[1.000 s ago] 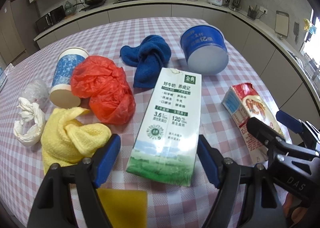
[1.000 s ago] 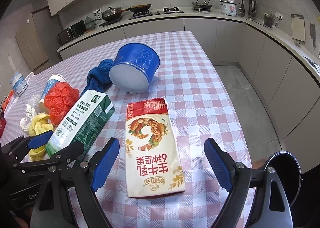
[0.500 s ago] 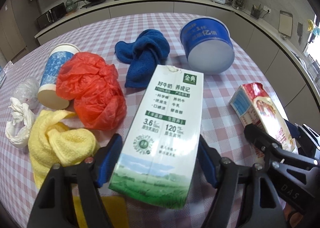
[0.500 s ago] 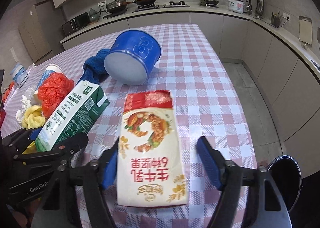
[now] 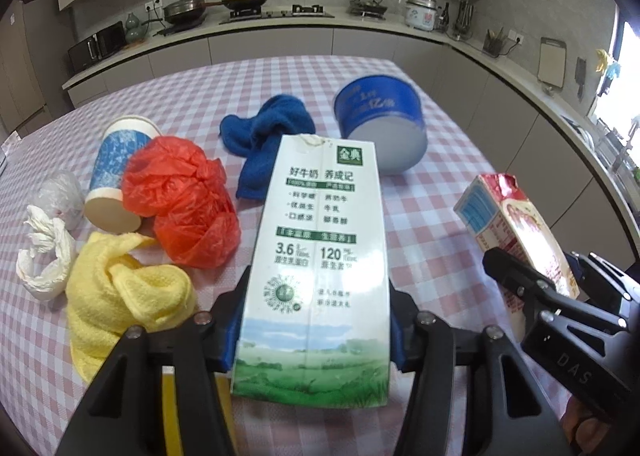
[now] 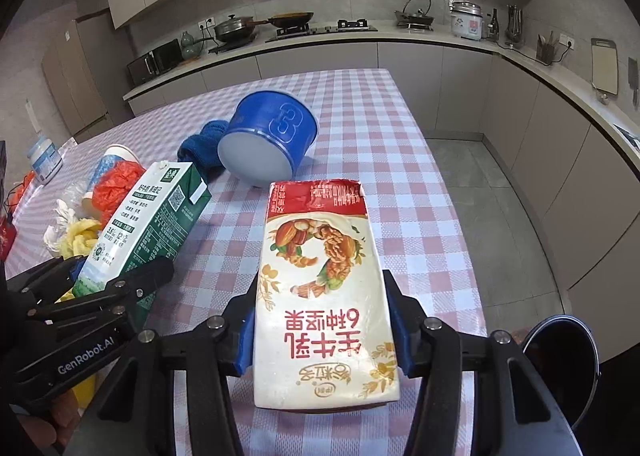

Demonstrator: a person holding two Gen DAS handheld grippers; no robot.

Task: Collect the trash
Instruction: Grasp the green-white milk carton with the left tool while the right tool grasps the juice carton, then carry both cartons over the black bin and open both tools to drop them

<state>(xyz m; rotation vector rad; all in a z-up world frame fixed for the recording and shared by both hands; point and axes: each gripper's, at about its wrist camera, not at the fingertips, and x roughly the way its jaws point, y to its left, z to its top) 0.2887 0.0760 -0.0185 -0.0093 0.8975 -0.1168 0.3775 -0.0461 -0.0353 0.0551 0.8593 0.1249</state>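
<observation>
Both tongs have just been closing, and I now have the left tongs (image 5: 316,320) clamped on the green milk carton (image 5: 320,256) and the right tongs (image 6: 324,332) on the red one (image 6: 324,288), low on their sides near the tabletop's (image 6: 400,160) front edge; both look light and crushable.

Bright daylight, dark fisheye corners, slight blur

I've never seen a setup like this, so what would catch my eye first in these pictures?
Two cartons, each clamped in a handheld gripper: the left gripper has just closed on a green-and-white milk carton, the right gripper on a red-and-cream milk carton. Behind them on the checked tablecloth lie a tipped blue tub and a crumpled red plastic bag.
</observation>
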